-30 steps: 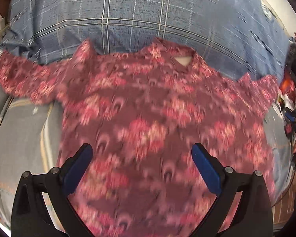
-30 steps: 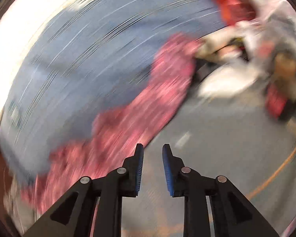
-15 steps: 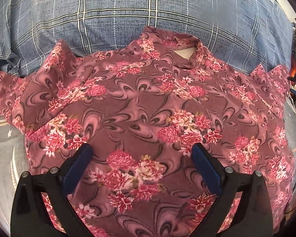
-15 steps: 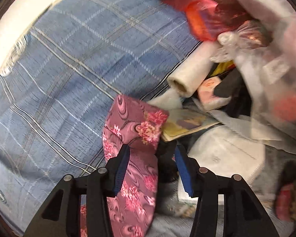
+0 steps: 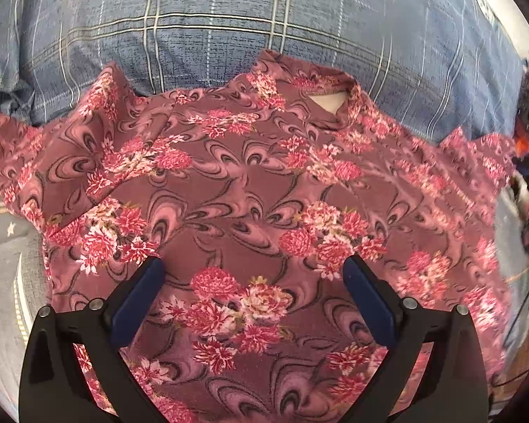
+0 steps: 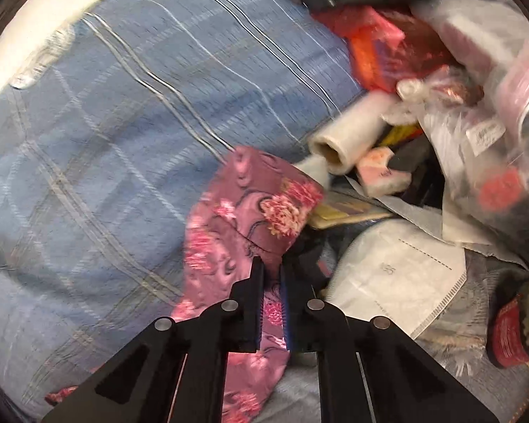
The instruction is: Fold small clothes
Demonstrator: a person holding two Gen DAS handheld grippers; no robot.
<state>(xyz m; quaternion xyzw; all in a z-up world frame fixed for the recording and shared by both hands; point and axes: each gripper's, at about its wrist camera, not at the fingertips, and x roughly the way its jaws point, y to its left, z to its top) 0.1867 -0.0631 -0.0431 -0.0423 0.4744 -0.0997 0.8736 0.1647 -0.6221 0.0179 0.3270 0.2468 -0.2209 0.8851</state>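
No text can be read. The white label (image 6: 485, 135) on a clear bag (image 6: 493, 81) and the print on a white packet (image 6: 398, 282) are too blurred.

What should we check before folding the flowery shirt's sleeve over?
1. Right claw pinching the sleeve: ok, shut on the fabric.
2. Left claw free: ok, open above the shirt.
3. Shirt body flat: not ok, wrinkles near the left shoulder.
4. Collar pointing at the blue pillow: ok.
5. Clutter clear of the sleeve: not ok, a plastic roll lies close.
6. Bottom hem straight: cannot tell, hidden.
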